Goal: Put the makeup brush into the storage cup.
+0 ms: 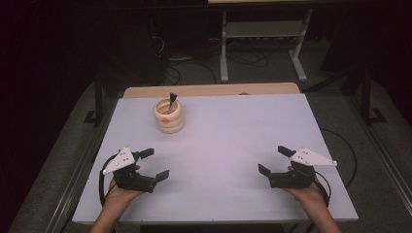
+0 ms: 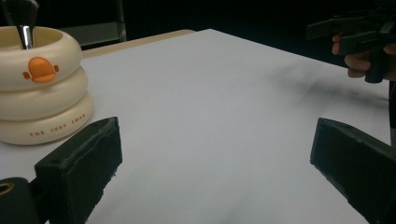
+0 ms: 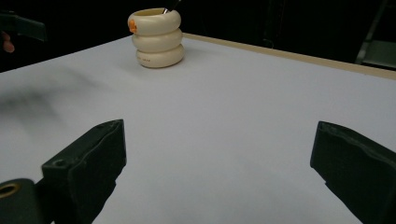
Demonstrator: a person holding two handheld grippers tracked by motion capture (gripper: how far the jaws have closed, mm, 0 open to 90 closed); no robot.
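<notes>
Left tool (image 1: 154, 163): held in the person's left hand (image 1: 121, 191) at the near left of the tabletop (image 1: 228, 145), jaws spread wide with nothing between them. Right tool (image 1: 273, 160): held in the right hand (image 1: 306, 191) at the near right (mirrored pose), jaws equally wide. The 2 tools point inward, well apart.

Looks like a lab or test room, not anyone's home. There's a plain white table (image 1: 233, 145) in a dark space, loose cables (image 1: 194, 68) across the grey carpet (image 1: 335, 111), and a white metal equipment stand (image 1: 262, 34) behind it
</notes>
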